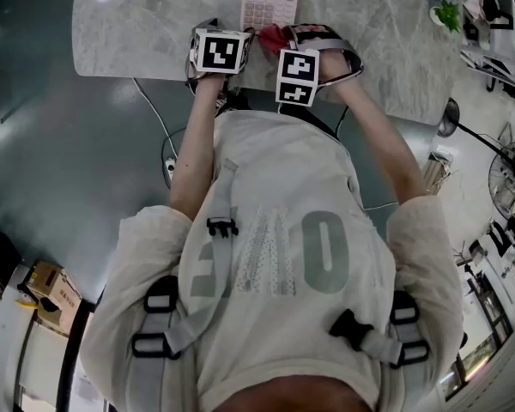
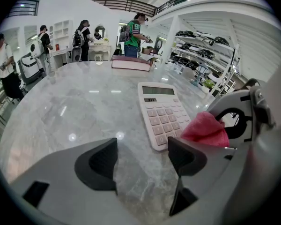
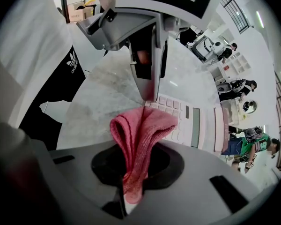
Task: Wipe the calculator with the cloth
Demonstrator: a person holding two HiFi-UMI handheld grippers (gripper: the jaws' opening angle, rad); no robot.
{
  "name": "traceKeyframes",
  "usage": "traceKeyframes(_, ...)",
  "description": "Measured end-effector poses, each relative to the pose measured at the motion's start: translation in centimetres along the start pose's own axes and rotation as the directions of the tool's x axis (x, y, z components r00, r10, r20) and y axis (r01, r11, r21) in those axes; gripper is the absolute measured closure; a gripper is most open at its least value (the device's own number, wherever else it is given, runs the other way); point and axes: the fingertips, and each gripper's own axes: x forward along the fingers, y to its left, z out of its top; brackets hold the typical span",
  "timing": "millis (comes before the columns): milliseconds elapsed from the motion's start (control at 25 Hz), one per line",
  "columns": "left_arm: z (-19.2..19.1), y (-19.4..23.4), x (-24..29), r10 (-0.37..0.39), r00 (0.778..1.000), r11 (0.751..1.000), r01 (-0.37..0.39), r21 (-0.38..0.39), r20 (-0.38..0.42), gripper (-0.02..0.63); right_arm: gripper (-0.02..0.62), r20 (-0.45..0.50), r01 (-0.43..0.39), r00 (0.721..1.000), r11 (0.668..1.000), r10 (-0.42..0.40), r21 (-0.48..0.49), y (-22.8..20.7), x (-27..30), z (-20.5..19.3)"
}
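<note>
The left gripper (image 2: 141,159) hovers low over the table (image 2: 70,111). Its two dark, rounded rubber pads stand well apart, with only bare stone between them. Just beside it, the right gripper (image 3: 133,168) has its jaws pinched together on a cloth (image 3: 141,128). The cloth is pink, a soft, nubbly terry weave, folded into a loose bunched loop that bulges out past the jaws.

In the left gripper view the cloth sits at the near right corner of the calculator (image 2: 163,110). Whether it touches the keys cannot be told. The calculator is a flat, pale pink plastic slab with rows of square raised keys and a grey display strip at its far end. It lies flat on the table ahead of both grippers.

The tabletop is polished grey-white marble, veined and glossy with lamp reflections. A thick closed book (image 2: 131,62) lies at its far edge. Beyond it, people stand near white shelves.
</note>
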Motion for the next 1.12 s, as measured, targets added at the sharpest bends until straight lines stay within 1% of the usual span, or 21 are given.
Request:
traceKeyframes(80, 0.0, 0.1, -0.1, 0.004, 1.000, 1.000, -0.004, -0.013, -0.001, 0.265, 0.538, 0.004, 0.005, 1.000, 1.000, -0.005, 0.010, -0.9, -0.3, -0.3)
traceKeyframes(160, 0.3, 0.2, -0.5, 0.004, 1.000, 0.999, -0.004, -0.038, 0.008, 0.268, 0.538, 0.008, 0.044, 0.999, 0.998, -0.044, 0.035, -3.0, -0.9, -0.6)
traceKeyframes(240, 1.3, 0.0, -1.5, -0.024, 0.998, 0.997, 0.028, -0.066, 0.056, 0.275, 0.538, 0.008, 0.092, 0.996, 0.994, -0.093, 0.066, -5.8, -1.6, -1.2)
traceKeyframes(320, 2.9, -0.1, -2.7, -0.066, 0.988, 0.993, 0.078, -0.090, 0.139, 0.296, 0.538, 0.002, 0.141, 0.990, 0.986, -0.141, 0.085, -8.7, -2.2, -1.6)
traceKeyframes(360, 3.7, 0.1, -3.4, -0.076, 0.979, 0.990, 0.096, -0.101, 0.189, 0.347, 0.538, -0.002, 0.164, 0.986, 0.983, -0.164, 0.088, -10.1, -2.4, -1.7)
traceKeyframes(400, 4.5, 0.5, -4.2, -0.071, 0.968, 0.989, 0.101, -0.112, 0.240, 0.439, 0.538, -0.004, 0.184, 0.983, 0.979, -0.184, 0.089, -11.4, -2.6, -1.7)
traceKeyframes(440, 5.1, 1.2, -5.1, -0.051, 0.957, 0.989, 0.089, -0.122, 0.284, 0.507, 0.538, -0.005, 0.199, 0.980, 0.976, -0.200, 0.089, -12.5, -2.7, -1.6)
traceKeyframes(480, 5.6, 1.9, -5.9, -0.019, 0.948, 0.989, 0.063, -0.130, 0.318, 0.556, 0.538, -0.005, 0.210, 0.978, 0.974, -0.211, 0.088, -13.4, -2.9, -1.4)
traceKeyframes(520, 5.9, 2.7, -6.7, 0.018, 0.939, 0.990, 0.031, -0.137, 0.343, 0.574, 0.538, -0.005, 0.218, 0.976, 0.972, -0.218, 0.084, -14.1, -2.9, -1.2)
traceKeyframes(600, 6.4, 4.1, -8.1, 0.071, 0.920, 0.989, -0.015, -0.146, 0.385, 0.584, 0.538, -0.008, 0.226, 0.974, 0.972, -0.226, 0.067, -15.2, -2.7, -0.7)
traceKeyframes(720, 7.0, 5.6, -10.0, 0.109, 0.892, 0.987, -0.044, -0.157, 0.439, 0.584, 0.538, -0.018, 0.220, 0.975, 0.975, -0.220, 0.036, -15.8, -1.7, 0.0)
traceKeyframes(800, 7.3, 6.5, -10.9, 0.126, 0.878, 0.986, -0.059, -0.158, 0.461, 0.584, 0.538, -0.025, 0.206, 0.978, 0.978, -0.206, 0.020, -15.8, -0.9, 0.4)
traceKeyframes(920, 7.4, 7.4, -12.1, 0.142, 0.866, 0.985, -0.076, -0.155, 0.479, 0.584, 0.538, -0.037, 0.182, 0.983, 0.983, -0.182, 0.006, -15.4, 0.4, 0.8)
traceKeyframes(1120, 6.7, 9.2, -13.1, 0.171, 0.859, 0.980, -0.098, -0.172, 0.483, 0.584, 0.538, -0.072, 0.159, 0.985, 0.987, -0.160, -0.014, -14.9, 2.1, 1.5)
